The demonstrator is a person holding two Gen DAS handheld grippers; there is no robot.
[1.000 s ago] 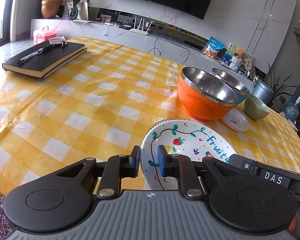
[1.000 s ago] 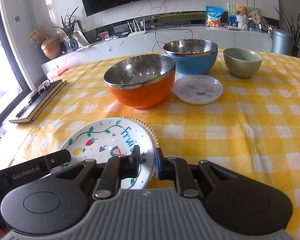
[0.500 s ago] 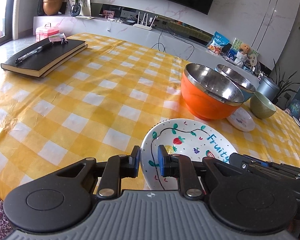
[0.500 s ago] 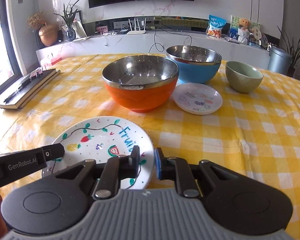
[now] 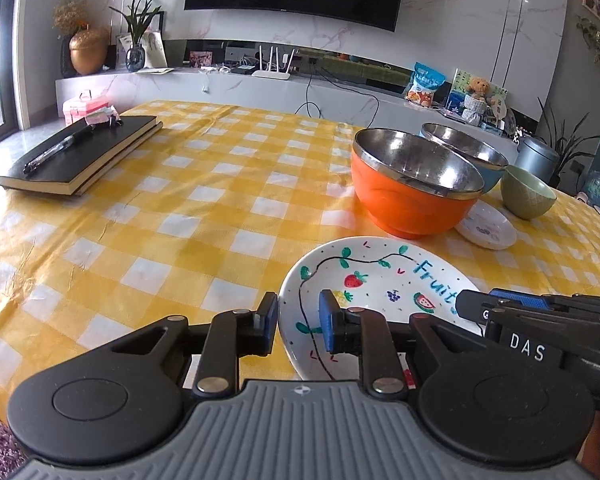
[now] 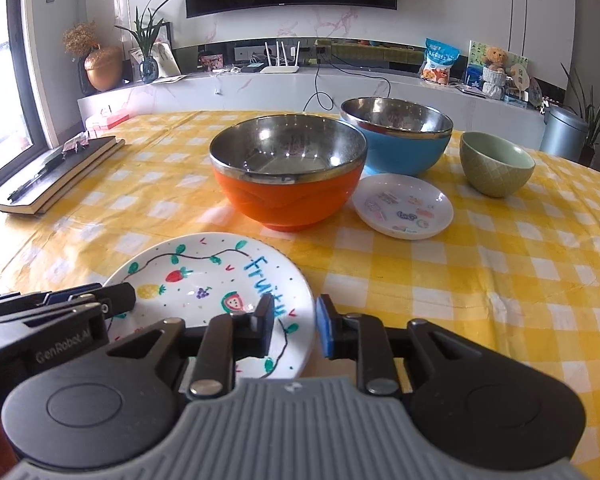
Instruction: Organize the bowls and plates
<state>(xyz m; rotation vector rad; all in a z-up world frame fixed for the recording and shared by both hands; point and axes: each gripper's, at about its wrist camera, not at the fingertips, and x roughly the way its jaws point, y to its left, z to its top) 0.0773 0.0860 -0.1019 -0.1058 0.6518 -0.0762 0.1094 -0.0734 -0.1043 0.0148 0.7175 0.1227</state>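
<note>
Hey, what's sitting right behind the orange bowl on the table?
A blue bowl with a steel lining stands right behind the orange bowl. Its lower left side is hidden by the orange one, so whether they touch cannot be told.

"Fruit" in blue on painted plate. "GenRobot.AI" on left gripper at 8 o'clock. "DAS" on right gripper at 4 o'clock.

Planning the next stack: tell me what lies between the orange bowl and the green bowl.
In the right wrist view, the small white saucer lies between the orange bowl and the green bowl, with the blue bowl farther back.
</note>
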